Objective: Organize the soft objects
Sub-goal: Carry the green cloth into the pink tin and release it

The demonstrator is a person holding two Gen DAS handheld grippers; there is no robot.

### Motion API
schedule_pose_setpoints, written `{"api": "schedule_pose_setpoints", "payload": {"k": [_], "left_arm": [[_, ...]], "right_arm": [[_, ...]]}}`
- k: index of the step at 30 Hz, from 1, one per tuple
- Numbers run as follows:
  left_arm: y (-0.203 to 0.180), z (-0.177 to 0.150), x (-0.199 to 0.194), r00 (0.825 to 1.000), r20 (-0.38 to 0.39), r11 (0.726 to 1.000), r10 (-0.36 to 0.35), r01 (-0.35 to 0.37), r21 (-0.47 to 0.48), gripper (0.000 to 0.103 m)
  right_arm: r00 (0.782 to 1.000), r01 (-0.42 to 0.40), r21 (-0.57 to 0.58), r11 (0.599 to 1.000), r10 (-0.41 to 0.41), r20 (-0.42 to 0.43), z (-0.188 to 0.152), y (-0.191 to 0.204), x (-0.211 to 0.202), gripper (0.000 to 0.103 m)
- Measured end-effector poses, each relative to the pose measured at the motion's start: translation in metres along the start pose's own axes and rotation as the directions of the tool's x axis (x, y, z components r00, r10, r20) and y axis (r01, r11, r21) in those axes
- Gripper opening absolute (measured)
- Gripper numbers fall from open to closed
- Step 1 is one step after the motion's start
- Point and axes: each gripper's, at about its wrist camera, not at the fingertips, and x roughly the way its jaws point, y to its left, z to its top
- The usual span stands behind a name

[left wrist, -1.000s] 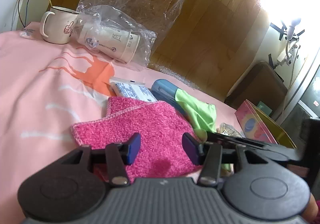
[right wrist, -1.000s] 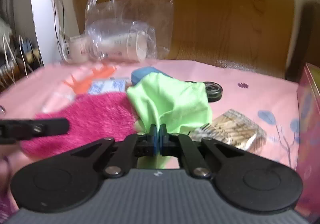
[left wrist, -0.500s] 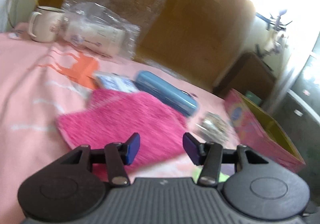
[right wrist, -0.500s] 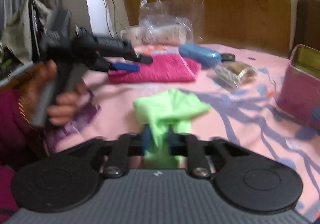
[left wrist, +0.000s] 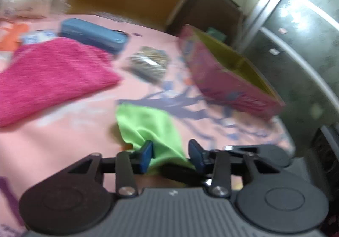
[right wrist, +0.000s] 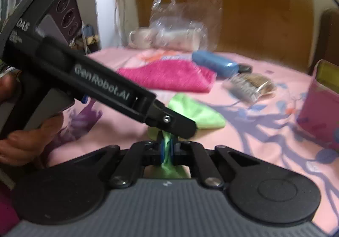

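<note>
A green cloth [left wrist: 148,124] lies on the pink bedsheet, near me; it also shows in the right wrist view [right wrist: 197,112]. My right gripper [right wrist: 167,151] is shut on its near end. My left gripper [left wrist: 171,155] is open, its jaws on either side of the cloth's near part, and its body [right wrist: 95,82] crosses the right wrist view from the left. A magenta towel [left wrist: 48,76] lies flat further back on the left, also seen in the right wrist view [right wrist: 169,75].
A blue case [left wrist: 93,34], a bundle of clothespins [left wrist: 148,63] and a pink open box [left wrist: 228,76] lie beyond the cloths. A clear plastic bag with a cup [right wrist: 182,31] and a mug [right wrist: 139,38] stand at the back by the wooden headboard.
My right gripper pulled the green cloth off the pile toward me and set it on the sheet. My left gripper swung right and down, bringing its open jaws around the cloth.
</note>
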Motion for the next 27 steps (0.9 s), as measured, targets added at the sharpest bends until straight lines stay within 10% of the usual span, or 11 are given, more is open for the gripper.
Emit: {"api": "schedule_pose_setpoints", "payload": {"k": [5,13,19,22,27], "left_arm": [[-0.041,0.034,0.005,0.998,0.045,0.993,-0.048,0.043,0.114,0.036],[-0.126,0.098,0.062,0.986,0.085,0.948,-0.146,0.115,0.295,0.037],[-0.168,0.130,0.118,0.990,0.087,0.954,-0.108,0.078,0.290,0.049],[-0.165,0.126,0.128,0.994,0.076,0.961,-0.080,0.057,0.269,0.049],[-0.144,0.105,0.125,0.997,0.062,0.965,-0.035,0.017,0.263,0.049]], "right_arm": [[0.976,0.160,-0.006,0.987,-0.157,0.148,0.009,-0.015,-0.026,0.008],[0.863,0.431,0.027,0.902,-0.421,0.280,0.030,-0.082,-0.061,0.008],[0.763,0.608,0.093,0.789,-0.613,0.205,0.039,-0.158,-0.054,0.011],[0.675,0.721,0.164,0.673,-0.736,0.058,0.024,-0.202,-0.052,0.046],[0.673,0.687,0.306,0.659,-0.736,0.074,0.003,-0.212,-0.081,0.052]]}}
